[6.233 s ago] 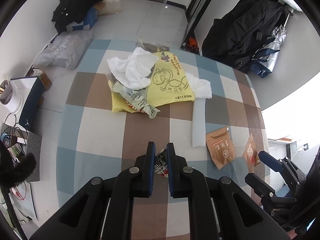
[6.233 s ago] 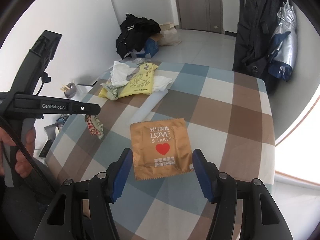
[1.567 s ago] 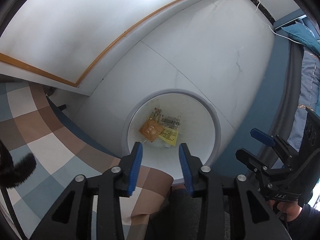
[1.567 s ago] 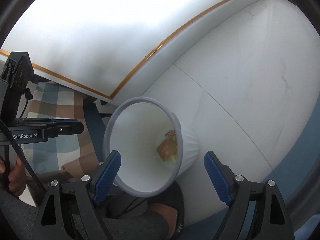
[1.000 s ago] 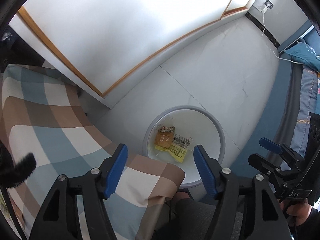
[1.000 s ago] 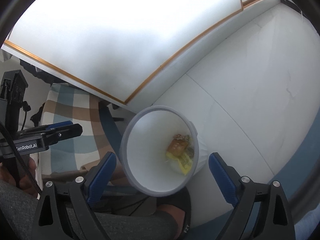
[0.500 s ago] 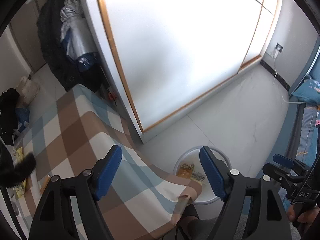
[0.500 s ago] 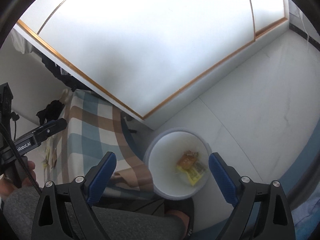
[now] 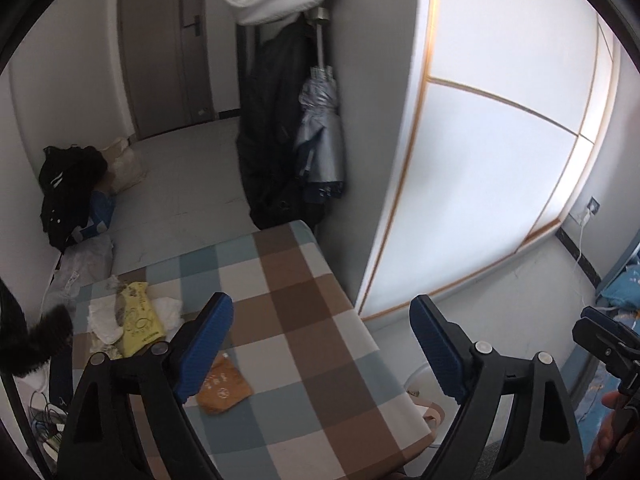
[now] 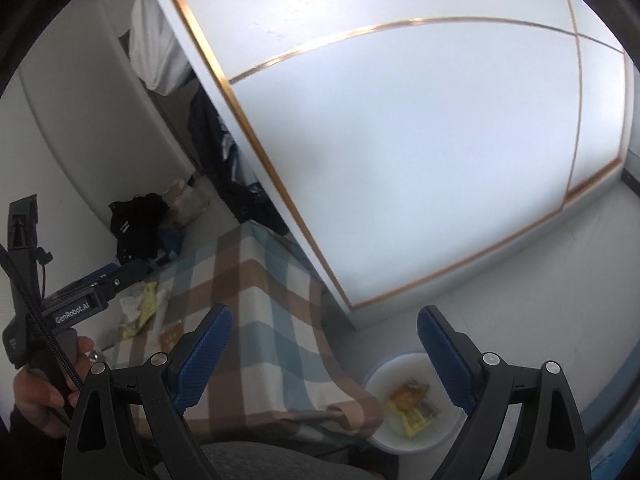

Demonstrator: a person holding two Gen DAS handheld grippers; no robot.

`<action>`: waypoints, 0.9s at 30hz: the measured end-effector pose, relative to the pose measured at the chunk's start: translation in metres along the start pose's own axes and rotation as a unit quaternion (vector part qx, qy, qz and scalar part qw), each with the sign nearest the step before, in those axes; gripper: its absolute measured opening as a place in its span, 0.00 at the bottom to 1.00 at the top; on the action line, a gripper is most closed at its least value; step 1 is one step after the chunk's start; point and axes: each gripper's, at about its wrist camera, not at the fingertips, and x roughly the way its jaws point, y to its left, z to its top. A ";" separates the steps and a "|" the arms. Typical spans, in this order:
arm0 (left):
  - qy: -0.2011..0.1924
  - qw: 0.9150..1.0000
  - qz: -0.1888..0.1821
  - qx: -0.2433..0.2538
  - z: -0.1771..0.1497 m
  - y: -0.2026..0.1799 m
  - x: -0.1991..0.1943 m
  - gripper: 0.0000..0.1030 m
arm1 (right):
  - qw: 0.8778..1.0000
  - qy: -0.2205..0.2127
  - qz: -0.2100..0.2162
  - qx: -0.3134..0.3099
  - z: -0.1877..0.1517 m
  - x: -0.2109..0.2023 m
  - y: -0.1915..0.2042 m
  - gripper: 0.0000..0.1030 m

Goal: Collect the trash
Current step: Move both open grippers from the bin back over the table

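My left gripper [image 9: 320, 312] hangs above the checked tablecloth [image 9: 304, 280], its jaws opening wide with nothing between them. On the cloth lie an orange-brown wrapper [image 9: 224, 384] and, further left, a yellow bag with white tissues [image 9: 136, 320]. My right gripper [image 10: 324, 320] is open and empty, high above the floor beside the table's corner. Below it stands the white bin [image 10: 400, 357], holding an orange wrapper [image 10: 406, 394] and a yellow packet [image 10: 414, 420]. In the left wrist view the bin [image 9: 414, 378] is mostly hidden behind the cloth's corner and my finger.
Dark coats and a silver umbrella [image 9: 320, 140] hang beyond the table's far end. Black clothes and bags [image 9: 72, 184] lie on the floor at left. A white sliding panel with gold trim [image 10: 400, 160] runs along the table's right side. Blue bedding [image 9: 624, 292] sits at far right.
Both views have swung up and away from the bin toward the table. The left jaws have spread wider. The trash pile and the wrapper on the cloth have come into view.
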 end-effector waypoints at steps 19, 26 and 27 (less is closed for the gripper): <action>-0.054 0.976 0.136 -0.160 -0.023 0.186 -0.036 0.94 | 0.980 0.043 0.138 -0.137 0.000 0.093 0.200 0.95; -0.041 0.963 0.155 -0.216 -0.044 0.235 -0.026 0.94 | 0.974 0.085 0.127 -0.169 -0.017 0.139 0.224 0.95; -0.036 0.962 0.153 -0.222 -0.046 0.241 -0.026 0.94 | 0.972 0.091 0.128 -0.173 -0.019 0.144 0.227 0.95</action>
